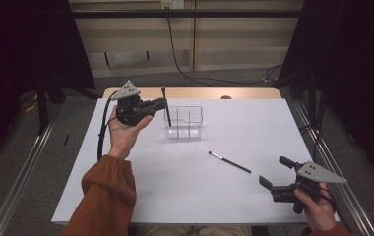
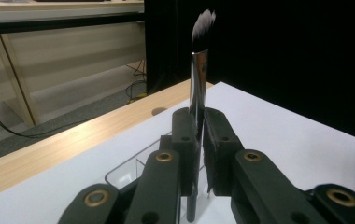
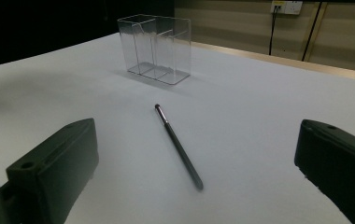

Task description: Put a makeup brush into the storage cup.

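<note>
My left gripper (image 1: pixel 164 104) is held above the table's back left, shut on the handle of a black makeup brush (image 1: pixel 166 107). The brush stands nearly upright, and its lower end hangs at the left end of a clear divided organizer (image 1: pixel 185 123). In the left gripper view the jaws (image 2: pixel 201 126) pinch the brush (image 2: pixel 199 70), bristles up, with the organizer (image 2: pixel 129 170) just beneath. A second thin dark brush (image 1: pixel 229 162) lies flat on the white table. My right gripper (image 1: pixel 272 170) rests open near the front right corner, its jaws (image 3: pixel 196 140) wide apart and pointing at that brush (image 3: pixel 178 144) and the organizer (image 3: pixel 154 44).
The white table top (image 1: pixel 254 123) has a wooden strip (image 1: pixel 195 92) along its far edge. Black curtains stand at both sides, and a cable (image 1: pixel 175 54) runs across the floor behind the table. A person's orange sleeve (image 1: pixel 109 196) comes in from the front left.
</note>
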Motion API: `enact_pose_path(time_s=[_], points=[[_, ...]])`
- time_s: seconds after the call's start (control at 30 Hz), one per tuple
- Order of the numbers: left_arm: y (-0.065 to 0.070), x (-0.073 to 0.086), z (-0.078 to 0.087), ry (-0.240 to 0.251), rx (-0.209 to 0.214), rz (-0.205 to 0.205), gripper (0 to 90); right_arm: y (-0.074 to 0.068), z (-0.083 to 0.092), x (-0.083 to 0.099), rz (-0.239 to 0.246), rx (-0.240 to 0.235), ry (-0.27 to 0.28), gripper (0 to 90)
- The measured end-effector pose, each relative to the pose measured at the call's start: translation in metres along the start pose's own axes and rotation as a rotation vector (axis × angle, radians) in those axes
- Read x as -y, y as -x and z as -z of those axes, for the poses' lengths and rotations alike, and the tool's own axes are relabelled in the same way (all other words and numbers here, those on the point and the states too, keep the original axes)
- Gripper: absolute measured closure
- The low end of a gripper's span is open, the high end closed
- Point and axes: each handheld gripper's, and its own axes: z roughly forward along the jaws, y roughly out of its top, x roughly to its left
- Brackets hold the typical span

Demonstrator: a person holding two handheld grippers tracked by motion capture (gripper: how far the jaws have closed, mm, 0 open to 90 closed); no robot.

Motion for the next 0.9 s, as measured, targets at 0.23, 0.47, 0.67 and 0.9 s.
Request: enact_pose_path(time_s=[0.23,0.47,0.67,0.9], points=[[-0.006,-0.006,-0.006,0.011,-0.007,0.004,84.1,0.0,0.0,0.0,0.0,-0.001,0.001,0.0],[-0.012,-0.013,-0.014,0.007,-0.027,0.012,84.1,0.0,0.0,0.0,0.002,-0.002,0.001,0.0],[-0.017,-0.018,-0.016,0.02,-0.042,0.016,84.1,0.0,0.0,0.0,0.001,-0.002,0.0,0.0],[-0.02,-0.017,-0.02,0.014,-0.049,0.02,84.1,0.0,0.0,0.0,0.001,-0.002,0.0,0.0]])
